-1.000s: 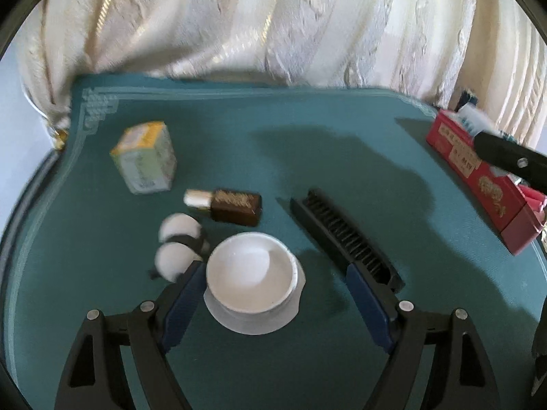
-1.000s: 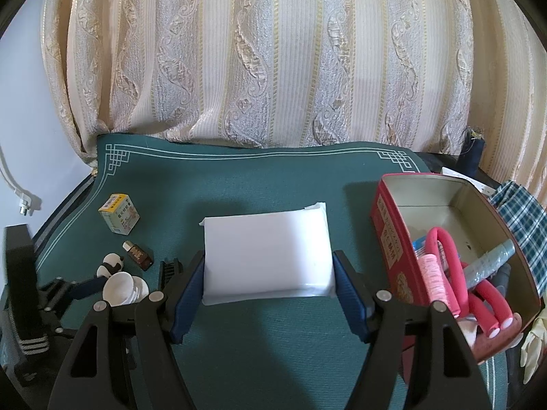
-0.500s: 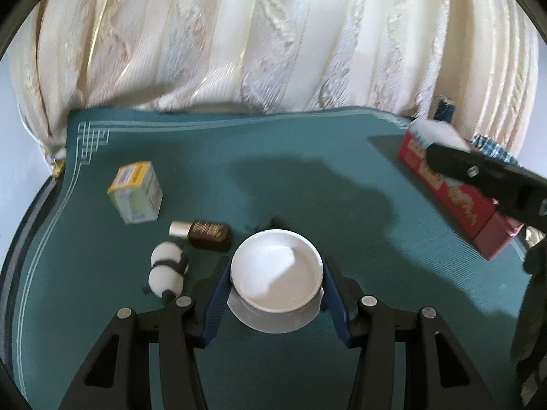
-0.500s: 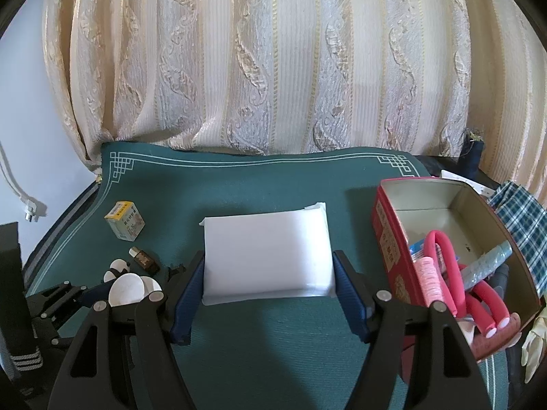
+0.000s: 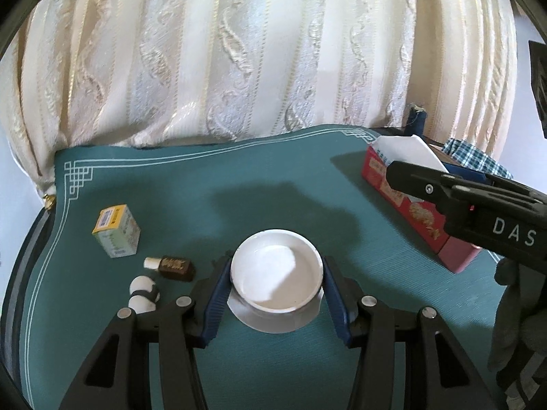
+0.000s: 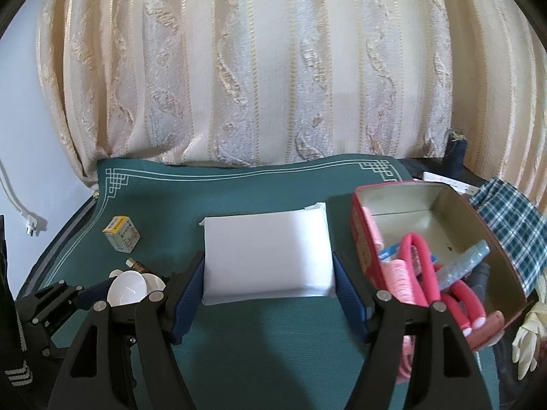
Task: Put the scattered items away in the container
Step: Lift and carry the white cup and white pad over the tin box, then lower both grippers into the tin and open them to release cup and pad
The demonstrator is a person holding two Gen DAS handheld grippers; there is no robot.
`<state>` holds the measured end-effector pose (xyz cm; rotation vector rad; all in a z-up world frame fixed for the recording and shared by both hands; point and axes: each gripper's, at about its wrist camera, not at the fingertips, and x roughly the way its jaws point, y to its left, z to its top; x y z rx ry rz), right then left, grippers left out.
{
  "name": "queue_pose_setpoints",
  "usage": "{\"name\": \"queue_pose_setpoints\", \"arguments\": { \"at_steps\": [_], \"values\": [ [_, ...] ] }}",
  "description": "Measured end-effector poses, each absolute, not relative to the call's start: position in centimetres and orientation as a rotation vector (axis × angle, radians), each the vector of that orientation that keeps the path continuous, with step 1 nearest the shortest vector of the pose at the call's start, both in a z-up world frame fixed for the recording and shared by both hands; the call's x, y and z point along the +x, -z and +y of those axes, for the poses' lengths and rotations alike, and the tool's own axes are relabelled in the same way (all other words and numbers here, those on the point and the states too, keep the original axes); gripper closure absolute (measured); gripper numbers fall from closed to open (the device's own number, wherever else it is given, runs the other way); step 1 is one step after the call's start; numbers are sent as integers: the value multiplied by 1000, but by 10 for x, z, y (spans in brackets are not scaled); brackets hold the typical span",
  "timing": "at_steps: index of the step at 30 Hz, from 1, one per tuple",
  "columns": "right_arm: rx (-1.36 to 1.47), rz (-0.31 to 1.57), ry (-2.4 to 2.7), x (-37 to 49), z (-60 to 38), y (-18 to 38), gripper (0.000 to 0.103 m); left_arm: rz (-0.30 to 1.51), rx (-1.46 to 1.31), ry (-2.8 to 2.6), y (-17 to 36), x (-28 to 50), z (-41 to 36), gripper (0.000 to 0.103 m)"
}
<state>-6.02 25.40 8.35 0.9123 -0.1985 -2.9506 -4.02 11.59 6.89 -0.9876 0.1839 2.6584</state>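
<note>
My left gripper (image 5: pixel 277 292) is shut on a round white jar (image 5: pixel 276 270), its blue pads against both sides, and the jar hangs above the green mat (image 5: pixel 205 188). The same jar (image 6: pixel 126 288) shows at the lower left of the right wrist view. My right gripper (image 6: pixel 267 261) is shut on a flat white pack (image 6: pixel 266 249) held over the mat, left of the open red tin (image 6: pixel 362 239). The tin holds pink rollers and other items. From the left wrist view, the right gripper (image 5: pixel 478 198) crosses in front of the tin (image 5: pixel 420 212).
A small yellow-green box (image 5: pixel 118 235), a brown bottle (image 5: pixel 172 266) and a pair of white balls with a black band (image 5: pixel 143 294) lie on the mat's left part. A checked cloth (image 6: pixel 512 218) and a pale glove (image 6: pixel 530 338) lie by the tin. A curtain hangs behind the table.
My left gripper closed on the white jar and lifted it off the mat; the black comb is now hidden. My right gripper, still holding the white pack, shifted slightly.
</note>
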Motion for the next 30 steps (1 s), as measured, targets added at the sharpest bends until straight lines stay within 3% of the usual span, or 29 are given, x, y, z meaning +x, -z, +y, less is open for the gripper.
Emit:
{"name": "queue_pose_setpoints", "arguments": {
  "at_steps": [30],
  "values": [
    [1028, -434, 3200, -29, 430, -68, 29, 273, -800, -2438, -103, -82, 302, 49]
  ]
}}
